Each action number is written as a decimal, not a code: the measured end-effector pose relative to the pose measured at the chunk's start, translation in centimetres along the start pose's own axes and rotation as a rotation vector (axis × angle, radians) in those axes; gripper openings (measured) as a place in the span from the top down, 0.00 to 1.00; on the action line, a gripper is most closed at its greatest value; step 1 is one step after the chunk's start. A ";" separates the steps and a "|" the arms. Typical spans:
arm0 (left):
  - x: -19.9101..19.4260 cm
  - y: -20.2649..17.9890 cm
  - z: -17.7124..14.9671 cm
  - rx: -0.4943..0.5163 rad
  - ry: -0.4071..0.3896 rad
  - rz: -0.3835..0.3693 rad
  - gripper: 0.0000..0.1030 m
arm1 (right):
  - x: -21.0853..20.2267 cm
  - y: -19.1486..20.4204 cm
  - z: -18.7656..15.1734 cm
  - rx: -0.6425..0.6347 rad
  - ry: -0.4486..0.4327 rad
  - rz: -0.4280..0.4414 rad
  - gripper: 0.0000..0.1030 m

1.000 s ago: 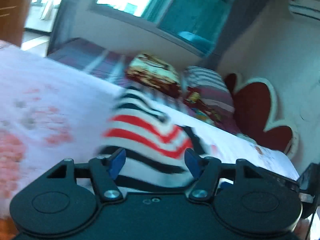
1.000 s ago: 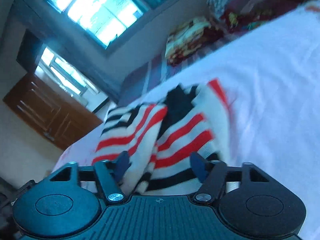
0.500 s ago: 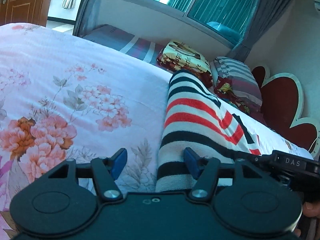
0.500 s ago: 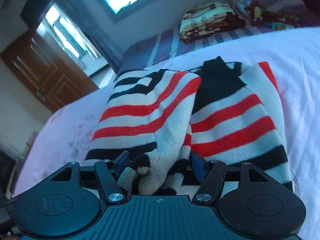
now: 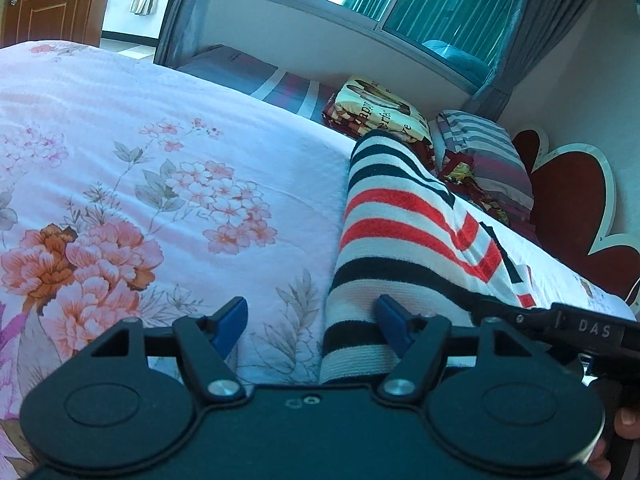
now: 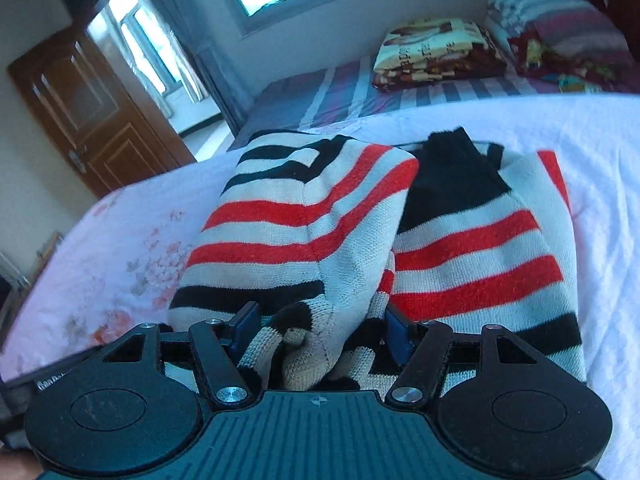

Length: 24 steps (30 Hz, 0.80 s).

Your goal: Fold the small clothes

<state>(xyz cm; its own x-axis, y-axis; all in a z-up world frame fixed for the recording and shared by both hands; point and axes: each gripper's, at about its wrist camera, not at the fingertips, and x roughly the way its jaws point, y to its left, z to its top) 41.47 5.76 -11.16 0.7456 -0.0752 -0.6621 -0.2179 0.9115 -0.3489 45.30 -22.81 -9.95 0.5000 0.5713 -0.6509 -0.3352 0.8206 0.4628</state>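
The left gripper (image 5: pixel 312 318) was found with its blue fingers spread wide and clamping nothing; the right-hand finger lay against the near hem of the striped sweater (image 5: pixel 404 232), at about 2 o'clock from the tool body, while the other finger stood over bare floral bedsheet (image 5: pixel 132 184) at 10 o'clock. This placement suggested the tool was steadying the folded edge or had let it go, rather than carrying it. In the right wrist view, the right gripper (image 6: pixel 320 330) also stood parted, with a bunched cuff or sleeve end of the sweater (image 6: pixel 304 224) sitting between the fingers at 12 o'clock; whether the pads pressed that cloth could not be determined, though the gap looked too wide for a firm hold. The garment lay flat on the bed, one side panel turned over the body at 11 o'clock and the uncovered half at 1 o'clock, its black neckline showing at the far end. That arrangement was consistent with a lengthwise fold partly made, the loose sleeve end yet to be tucked. Further out, a stack of folded blankets (image 6: pixel 436 52) rested at the far edge at 1 o'clock, a wooden door (image 6: pixel 92 112) stood at 10 o'clock, and a red headboard (image 5: pixel 572 208) appeared at 3 o'clock in the left view.
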 end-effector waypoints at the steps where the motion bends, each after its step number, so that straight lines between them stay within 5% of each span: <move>1: 0.0 0.0 0.1 0.000 0.001 0.003 0.32 | -0.3 0.0 0.1 0.005 -0.001 0.007 0.38; 4: -0.6 -0.2 0.6 -0.007 -0.031 0.001 0.40 | -0.4 -0.2 0.2 0.002 -0.006 0.021 0.51; 6: -0.4 -0.1 0.8 -0.014 -0.033 -0.007 0.40 | -0.4 -0.6 0.3 0.008 -0.010 0.035 0.53; 10: 0.6 -0.4 0.9 -0.003 0.004 0.026 0.35 | -0.8 -0.4 0.1 -0.026 -0.031 0.056 0.74; 15: 0.2 -1.5 1.0 0.020 -0.002 0.017 0.40 | -3.4 1.6 0.5 -0.209 -0.141 0.018 0.77; 24: 1.7 -9.1 -0.4 0.216 0.040 -0.040 0.35 | -7.5 -2.9 -1.4 -0.241 -0.195 -0.118 0.77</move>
<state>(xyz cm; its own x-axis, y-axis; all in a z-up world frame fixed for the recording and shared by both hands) 44.46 -2.81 -9.34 0.7248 -0.1253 -0.6775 -0.0452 0.9726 -0.2282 41.38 -29.48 -7.29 0.6826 0.4776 -0.5532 -0.4330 0.8740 0.2203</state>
